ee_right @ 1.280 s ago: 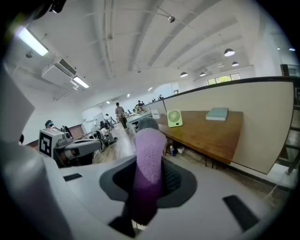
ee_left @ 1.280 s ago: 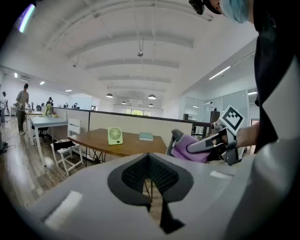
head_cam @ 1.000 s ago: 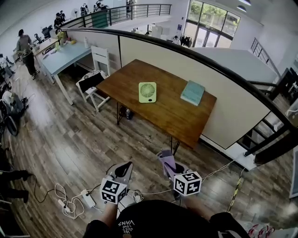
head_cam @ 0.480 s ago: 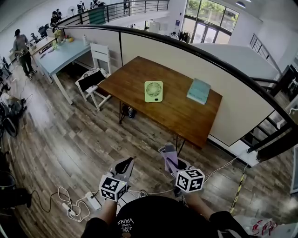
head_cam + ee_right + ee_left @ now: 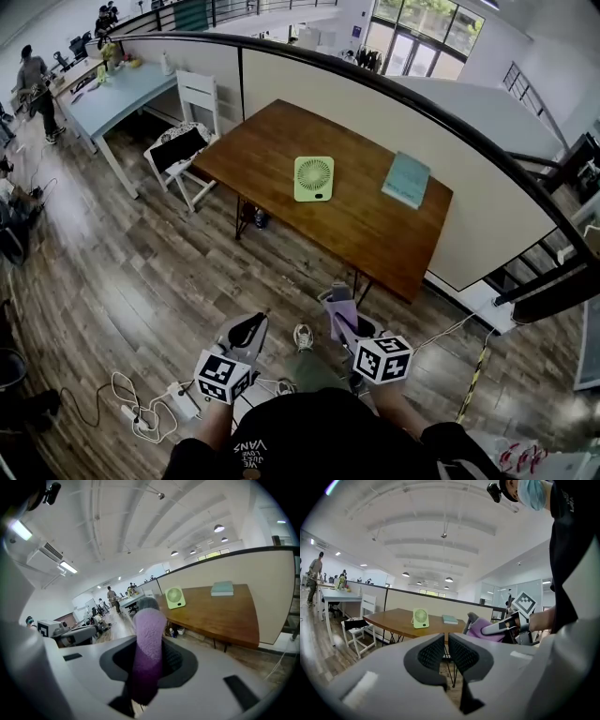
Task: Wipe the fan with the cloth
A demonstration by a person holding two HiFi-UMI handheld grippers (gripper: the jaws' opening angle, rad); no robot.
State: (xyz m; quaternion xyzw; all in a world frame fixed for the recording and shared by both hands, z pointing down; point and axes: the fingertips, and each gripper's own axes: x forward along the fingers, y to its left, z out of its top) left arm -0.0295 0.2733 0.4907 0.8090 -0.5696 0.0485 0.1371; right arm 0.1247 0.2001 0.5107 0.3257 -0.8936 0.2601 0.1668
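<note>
Nearest: left gripper, jaws drawn nearly together with only a sliver between, nothing in them. Right gripper just to its right, clenched on a purple cloth. The cloth is folded and sticks up past the jaw tips as a fuzzy strip. Both are held low and close to the person's body, over the wood floor. A power strip with cables lies on the floor left of the left gripper.

Farther ahead, well apart from both grippers: the wooden table. The small green desk fan stands upright on it, grille facing the grippers. A teal book lies flat right of the fan, not touching it. A white chair sits at the table's left end.

Not at the fan yet, so wiping hasn't begun.

Judgement: the fan looks like light plastic, likely to slide or tip under a push. The thin grille ribs may snag the cloth. Best to steady it with the free left gripper by the outer frame or base, not the grille. The cloth is soft and limp; wipe with the free end.
</note>
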